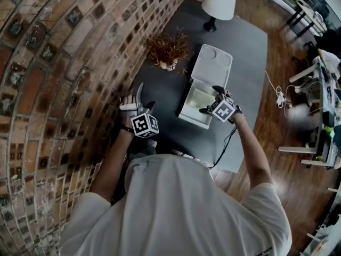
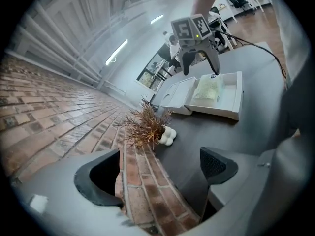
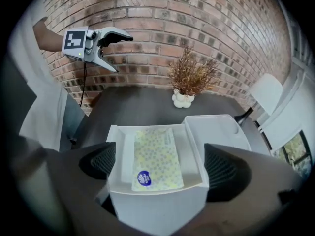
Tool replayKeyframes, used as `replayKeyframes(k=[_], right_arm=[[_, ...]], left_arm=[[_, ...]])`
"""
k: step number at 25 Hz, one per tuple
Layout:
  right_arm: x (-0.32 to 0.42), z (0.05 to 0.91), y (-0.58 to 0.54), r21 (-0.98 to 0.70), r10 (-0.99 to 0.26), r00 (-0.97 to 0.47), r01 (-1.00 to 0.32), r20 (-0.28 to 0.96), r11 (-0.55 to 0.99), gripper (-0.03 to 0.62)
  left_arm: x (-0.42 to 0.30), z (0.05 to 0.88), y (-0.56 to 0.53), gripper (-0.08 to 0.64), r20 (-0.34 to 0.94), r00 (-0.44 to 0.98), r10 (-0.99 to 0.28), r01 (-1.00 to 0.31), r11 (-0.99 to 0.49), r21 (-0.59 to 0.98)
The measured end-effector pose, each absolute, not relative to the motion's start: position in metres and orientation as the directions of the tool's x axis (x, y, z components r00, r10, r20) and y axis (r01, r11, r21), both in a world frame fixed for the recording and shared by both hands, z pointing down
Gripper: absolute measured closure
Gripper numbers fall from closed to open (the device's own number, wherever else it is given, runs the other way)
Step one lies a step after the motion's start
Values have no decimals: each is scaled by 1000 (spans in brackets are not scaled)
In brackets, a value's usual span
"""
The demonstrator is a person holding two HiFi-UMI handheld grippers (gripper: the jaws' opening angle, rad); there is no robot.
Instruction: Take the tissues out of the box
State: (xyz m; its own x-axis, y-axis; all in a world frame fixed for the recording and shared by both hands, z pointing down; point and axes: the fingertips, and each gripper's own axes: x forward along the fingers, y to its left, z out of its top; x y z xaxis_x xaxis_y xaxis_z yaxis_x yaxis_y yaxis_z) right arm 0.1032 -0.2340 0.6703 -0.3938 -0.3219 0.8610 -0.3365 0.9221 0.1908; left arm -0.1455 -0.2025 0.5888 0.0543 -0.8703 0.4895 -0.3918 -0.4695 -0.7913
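Note:
A white box (image 3: 157,205) stands open on the dark table, its lid (image 3: 216,129) folded back flat. Inside lies a pack of tissues (image 3: 155,159), pale yellow with small dots and a blue round label. My right gripper (image 3: 160,168) hangs open over the box's near end, one jaw on each side of it, pads not pressing. In the head view the right gripper (image 1: 210,99) sits at the right rim of the box (image 1: 186,116). My left gripper (image 1: 144,97) is open and empty, held up by the brick wall, left of the box.
A dried plant in a small white vase (image 1: 168,49) stands by the wall behind the box. A white table lamp (image 1: 218,4) is at the table's far end. The brick wall (image 1: 64,63) runs along the left. A cable hangs off the table's right edge (image 1: 256,121).

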Motion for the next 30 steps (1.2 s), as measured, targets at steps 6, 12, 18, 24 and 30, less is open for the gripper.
replayKeyframes(k=[6,12,18,24,30], right_arm=[[94,702,-235,121,-228,-360,-296,905,947,18],[87,724,-239,86,-179,-323,-282,929,956,18],[80,741,-240,69,-155,-299,-278,942,958,18],[77,758,-237,51,-120,-250,-265,961,963,18],[86,781,-237,182,-195,-105,-124,975,975,49]], left_arm=[[-130,598,-199,60,523,141,-840,-485,-519,-703],[-116,603,-205,60,535,219,-816,-601,-545,-585],[-101,610,-202,54,550,310,-775,-685,-583,-436],[-94,611,-197,54,542,364,-757,-731,-594,-338],[-91,600,-195,54,496,427,-756,-786,-581,-209]])
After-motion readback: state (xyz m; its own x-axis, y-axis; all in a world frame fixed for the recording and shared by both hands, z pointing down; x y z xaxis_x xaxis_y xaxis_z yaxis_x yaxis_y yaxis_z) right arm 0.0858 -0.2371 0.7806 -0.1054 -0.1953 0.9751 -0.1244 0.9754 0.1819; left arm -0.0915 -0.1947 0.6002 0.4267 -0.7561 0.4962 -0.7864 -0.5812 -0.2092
